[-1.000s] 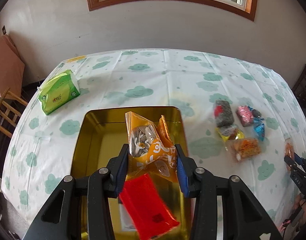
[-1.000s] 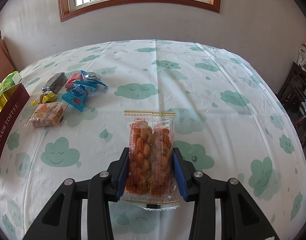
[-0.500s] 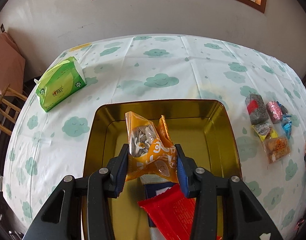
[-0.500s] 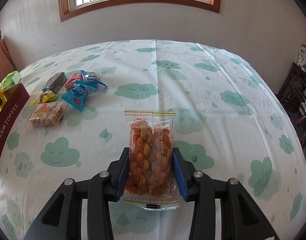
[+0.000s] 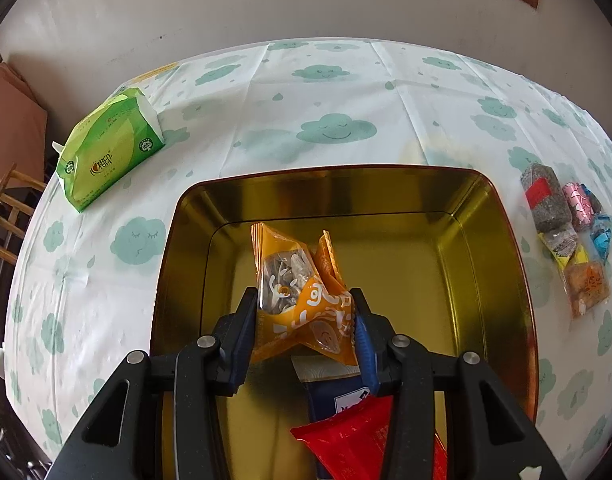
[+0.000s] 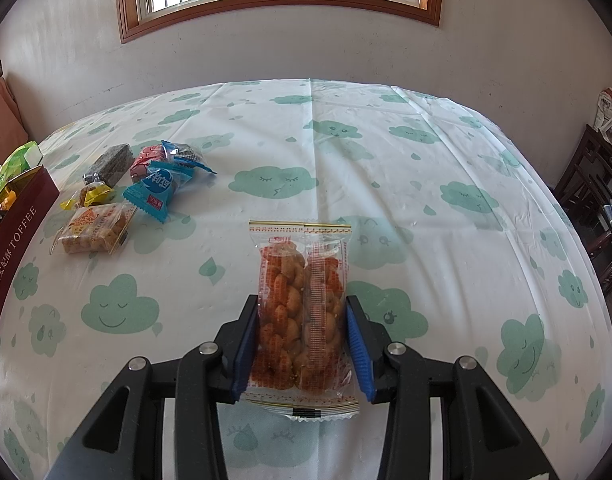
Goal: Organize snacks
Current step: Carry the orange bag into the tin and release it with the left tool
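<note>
My left gripper is shut on an orange snack packet and holds it over the inside of the gold tin. At the tin's near end lie a red packet and a dark blue packet, partly hidden by the gripper. My right gripper is shut on a clear packet of orange twisted snacks, just above the cloud-print tablecloth. The tin's maroon outer side shows at the far left of the right wrist view.
Several loose snacks lie on the cloth between the tin and my right gripper, the same loose snacks showing right of the tin. A green tissue pack lies beyond the tin's left side. A wooden chair stands off the left edge.
My left gripper has sunk and moved forward over the tin with the orange packet; the tin now fills more of the view. The right gripper and its packet have not moved.
</note>
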A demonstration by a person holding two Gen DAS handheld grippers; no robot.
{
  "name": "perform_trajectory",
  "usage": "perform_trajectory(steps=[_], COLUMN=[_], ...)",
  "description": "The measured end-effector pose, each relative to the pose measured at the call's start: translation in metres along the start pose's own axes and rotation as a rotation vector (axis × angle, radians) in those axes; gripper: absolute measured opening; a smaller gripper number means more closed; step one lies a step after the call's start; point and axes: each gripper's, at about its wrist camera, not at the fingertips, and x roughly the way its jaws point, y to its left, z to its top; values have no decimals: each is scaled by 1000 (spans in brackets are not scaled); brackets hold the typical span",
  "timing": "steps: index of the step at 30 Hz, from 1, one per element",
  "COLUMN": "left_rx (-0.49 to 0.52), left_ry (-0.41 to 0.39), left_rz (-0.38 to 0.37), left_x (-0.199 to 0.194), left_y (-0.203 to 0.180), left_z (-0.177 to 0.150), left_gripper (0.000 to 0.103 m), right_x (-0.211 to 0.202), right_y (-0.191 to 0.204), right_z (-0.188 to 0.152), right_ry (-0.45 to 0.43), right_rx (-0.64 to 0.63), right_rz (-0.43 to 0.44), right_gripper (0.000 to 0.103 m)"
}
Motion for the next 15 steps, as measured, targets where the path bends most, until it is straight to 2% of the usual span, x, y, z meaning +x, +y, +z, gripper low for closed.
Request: perform_trajectory(steps=[15], left_rx=[-24], left_ry=[-1], left_rz=[-8], left_x=[5], left_y=[7], left_z=[0], left_gripper=[55], right_x=[0], right_y=[0], right_z=[0], right_ry=[0], right_rx=[0], right_rz=[-1], right_gripper=[42])
